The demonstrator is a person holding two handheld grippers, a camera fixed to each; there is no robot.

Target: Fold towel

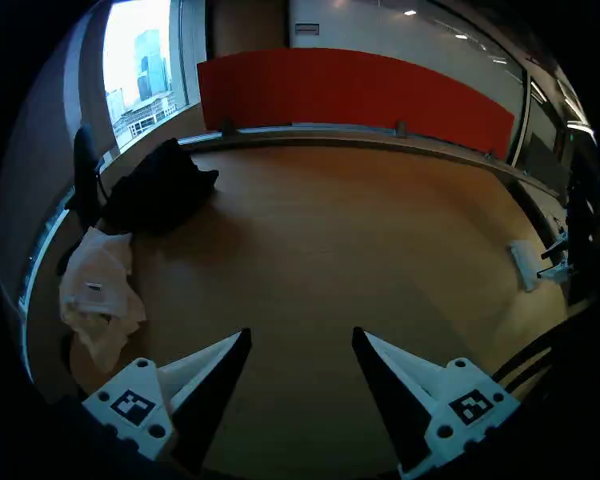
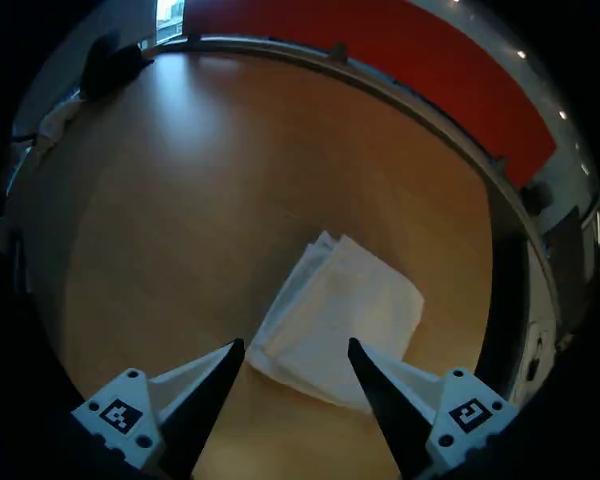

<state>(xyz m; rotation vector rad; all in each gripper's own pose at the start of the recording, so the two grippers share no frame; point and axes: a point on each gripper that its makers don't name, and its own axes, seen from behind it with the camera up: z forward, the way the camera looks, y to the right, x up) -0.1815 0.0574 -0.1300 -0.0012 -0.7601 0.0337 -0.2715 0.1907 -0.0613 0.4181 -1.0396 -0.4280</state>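
With my left gripper (image 1: 300,340) and right gripper (image 2: 292,348) jaws wide and empty, the towel (image 2: 344,316) below the right looks folded, so I judge withdrawal comes next.

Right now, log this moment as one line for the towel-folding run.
towel: folded, flat on table | left hand-held gripper: open, over bare wood | right hand-held gripper: open, towel just ahead, not gripped

the left gripper view faces the red panel (image 1: 356,88) across the table (image 1: 324,240). the right gripper view tilts down close over the towel (image 2: 340,312); both share table and red panel.
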